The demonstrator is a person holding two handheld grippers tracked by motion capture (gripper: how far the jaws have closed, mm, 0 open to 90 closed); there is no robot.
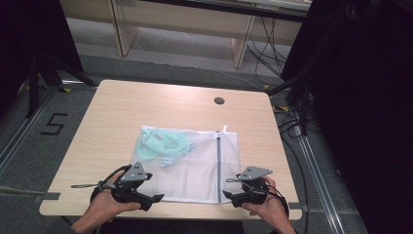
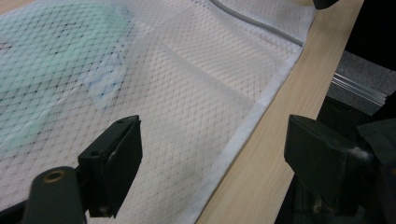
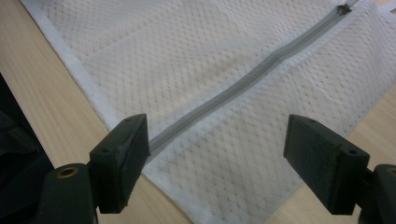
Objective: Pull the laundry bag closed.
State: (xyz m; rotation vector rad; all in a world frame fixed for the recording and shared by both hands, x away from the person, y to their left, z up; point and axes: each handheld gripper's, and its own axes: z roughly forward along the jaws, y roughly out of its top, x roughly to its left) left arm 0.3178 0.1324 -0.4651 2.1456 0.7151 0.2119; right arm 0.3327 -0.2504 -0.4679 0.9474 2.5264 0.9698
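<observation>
Below, at the near edge of a wooden table [image 1: 112,105], two hand-held grippers flank the front hem of a white mesh laundry bag [image 1: 195,170]. Jaws on the left gripper [image 1: 155,198] stand wide apart, holding nothing; in the left gripper view one jaw hangs over the mesh while the other sits out past the table's front edge, with the bag's bound hem [image 2: 243,135] running between them. Just beyond that claw, inside the netting, lies a pale mint-green garment [image 1: 163,144], bunched toward the bag's far-left corner. The right gripper [image 1: 228,196] is likewise spread wide and empty, its jaws straddling the near end of the grey zipper [image 3: 243,84]; in the right gripper view the zipper climbs away from the claw to its pull [image 3: 343,9] at the far end. From above, the zipper's long axis points straight away from the person, front hem to back hem, parallel to the bag's right side and a little inboard of it. The bag lies flat, front hem near the table's front edge, in front of both claws. Farther out, a round cable port [image 1: 219,101] marks the table's far side.
</observation>
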